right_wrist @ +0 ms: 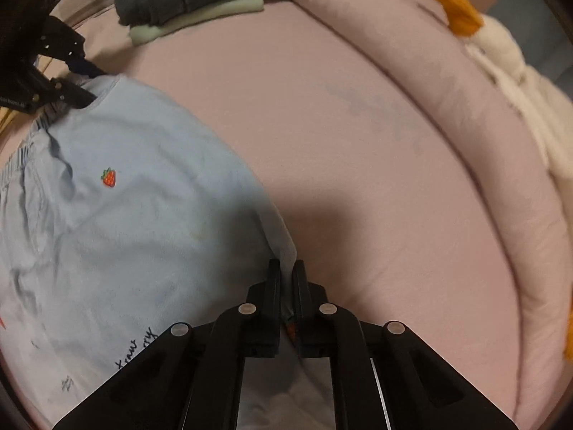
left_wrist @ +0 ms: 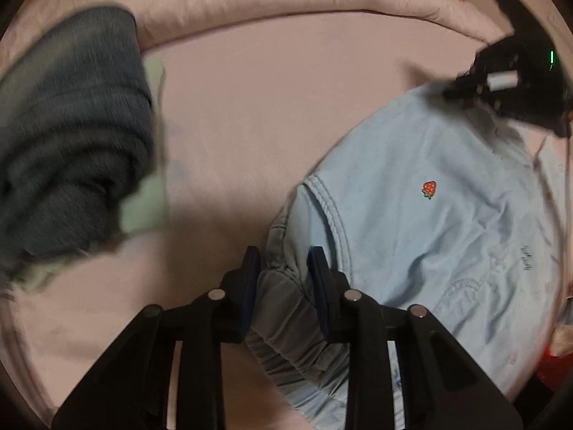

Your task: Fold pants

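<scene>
The light blue pants [left_wrist: 429, 222] lie spread on the pink bed sheet [left_wrist: 268, 114]. The left hand-held gripper [left_wrist: 283, 268] pinches their gathered waistband, and the right hand-held gripper [right_wrist: 286, 279] is clamped tight on a fabric edge. Dark folded jeans [left_wrist: 71, 125], blurred, seem to rest on a pale green garment [right_wrist: 200, 18] nearby.

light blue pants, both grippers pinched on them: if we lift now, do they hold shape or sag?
Likely sag: the light blue pants lie wrinkled and soft on the pink sheet. The left gripper clamps the bunched elastic waistband, probably a firm hold. The right gripper pinches only a thin fabric edge, which could slip.
</scene>
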Demonstrator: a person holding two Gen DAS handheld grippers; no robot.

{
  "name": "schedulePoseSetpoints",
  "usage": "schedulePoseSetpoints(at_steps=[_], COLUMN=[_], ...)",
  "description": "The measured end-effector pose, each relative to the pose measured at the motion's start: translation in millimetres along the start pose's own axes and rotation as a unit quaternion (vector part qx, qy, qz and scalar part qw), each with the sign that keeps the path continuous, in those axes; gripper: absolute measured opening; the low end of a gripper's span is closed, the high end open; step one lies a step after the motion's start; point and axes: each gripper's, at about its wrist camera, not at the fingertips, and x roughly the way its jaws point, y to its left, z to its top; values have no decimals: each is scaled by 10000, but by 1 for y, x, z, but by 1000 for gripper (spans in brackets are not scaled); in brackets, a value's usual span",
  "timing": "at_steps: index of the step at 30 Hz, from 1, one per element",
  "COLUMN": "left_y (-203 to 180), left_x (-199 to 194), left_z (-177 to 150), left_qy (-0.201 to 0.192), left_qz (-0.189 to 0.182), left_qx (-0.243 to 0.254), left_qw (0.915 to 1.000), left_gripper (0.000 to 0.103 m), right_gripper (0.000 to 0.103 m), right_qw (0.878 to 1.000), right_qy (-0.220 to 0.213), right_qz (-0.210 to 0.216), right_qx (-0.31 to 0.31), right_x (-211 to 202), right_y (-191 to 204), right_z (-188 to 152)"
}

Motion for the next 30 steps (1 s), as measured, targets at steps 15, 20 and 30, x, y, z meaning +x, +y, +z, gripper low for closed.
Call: schedulePoseSetpoints(at_steps=[15, 20, 30], left_y=[-68, -108, -155], left_x=[-51, -113, -139], left_z=[-9, -57, -172], left_qy=[-727, -1551, -2116], left_qz=[1303, 2372, 2946], left_qx=[133, 760, 1515], left_qw=[9887, 9560, 9195], left_gripper=[27, 27, 11], right_gripper=[5, 5, 5], right_qw=[9887, 9749, 9703], right_qy=[-541, -1029, -1394], right_qz=[-1400, -1954, -1868], right_qx=[9, -285, -653], right_x=[-64, -127, -188], right_y=[44, 75, 169], right_z=[-15, -43, -135])
